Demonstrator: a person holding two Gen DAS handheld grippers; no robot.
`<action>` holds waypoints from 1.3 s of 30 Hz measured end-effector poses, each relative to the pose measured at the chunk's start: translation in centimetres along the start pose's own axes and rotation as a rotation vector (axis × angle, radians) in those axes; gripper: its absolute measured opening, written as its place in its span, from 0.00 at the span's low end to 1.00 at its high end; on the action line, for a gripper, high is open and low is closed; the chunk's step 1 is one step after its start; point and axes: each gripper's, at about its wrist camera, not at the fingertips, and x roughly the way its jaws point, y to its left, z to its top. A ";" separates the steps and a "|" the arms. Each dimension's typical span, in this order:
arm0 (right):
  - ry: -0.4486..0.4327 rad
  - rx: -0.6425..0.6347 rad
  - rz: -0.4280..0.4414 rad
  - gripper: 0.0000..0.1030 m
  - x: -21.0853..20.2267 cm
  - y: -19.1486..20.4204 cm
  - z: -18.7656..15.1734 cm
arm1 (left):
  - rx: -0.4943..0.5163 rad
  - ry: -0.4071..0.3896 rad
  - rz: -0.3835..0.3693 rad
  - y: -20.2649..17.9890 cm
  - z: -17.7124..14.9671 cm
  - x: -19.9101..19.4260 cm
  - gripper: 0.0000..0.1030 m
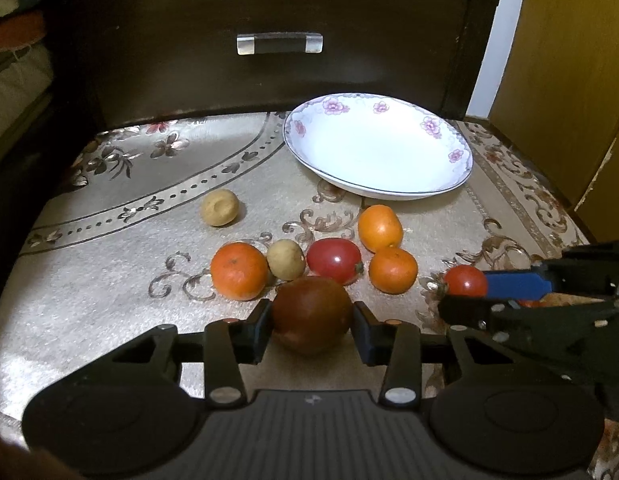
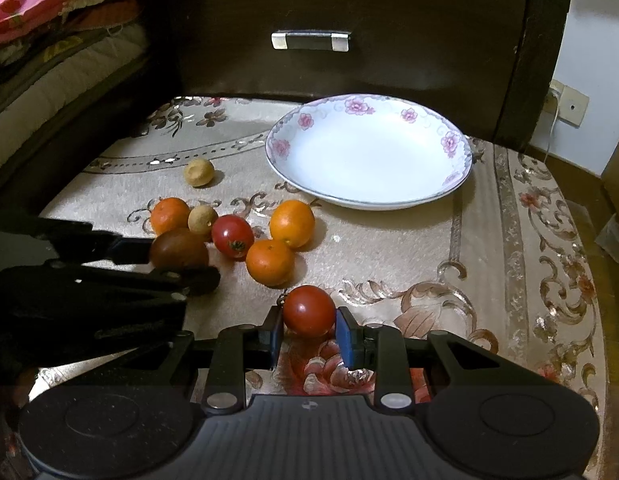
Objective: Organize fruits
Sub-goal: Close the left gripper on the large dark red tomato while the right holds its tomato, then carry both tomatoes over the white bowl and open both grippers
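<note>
Right wrist view: red tomato (image 2: 309, 311), stem end left, between fingers (image 2: 274, 336).

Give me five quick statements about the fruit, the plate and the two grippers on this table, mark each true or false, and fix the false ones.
1. The plate already holds two oranges. False: nothing lies in it.
2. The left gripper has a dark brownish tomato between its fingers. True.
3. The right gripper is closed on an orange. False: it is shut on a small red tomato.
4. Three orange fruits lie on the cloth outside the plate. True.
5. Both pale brown round fruits touch each other. False: one sits alone; the other is beside an orange fruit.
</note>
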 end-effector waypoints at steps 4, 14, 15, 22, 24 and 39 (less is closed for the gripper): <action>-0.014 -0.016 -0.009 0.24 -0.3 0.4 0.1 | 0.003 -0.016 -0.015 -0.3 0.1 -0.8 0.46; -0.038 -0.030 -0.024 0.24 -0.7 0.6 0.4 | -0.012 -0.036 -0.019 -0.2 0.7 -1.6 0.46; -0.038 -0.029 -0.025 0.24 -0.7 0.6 0.4 | -0.011 -0.036 -0.018 -0.3 0.7 -1.6 0.46; -0.041 -0.024 -0.029 0.24 -0.7 0.5 0.4 | -0.012 -0.040 -0.020 -0.4 0.9 -1.6 0.46; -0.043 -0.022 -0.030 0.24 -0.8 0.5 0.4 | -0.014 -0.041 -0.020 -0.4 1.0 -1.6 0.46; -0.055 -0.015 -0.033 0.24 -1.0 0.5 0.5 | -0.015 -0.050 -0.019 -0.4 1.3 -1.9 0.45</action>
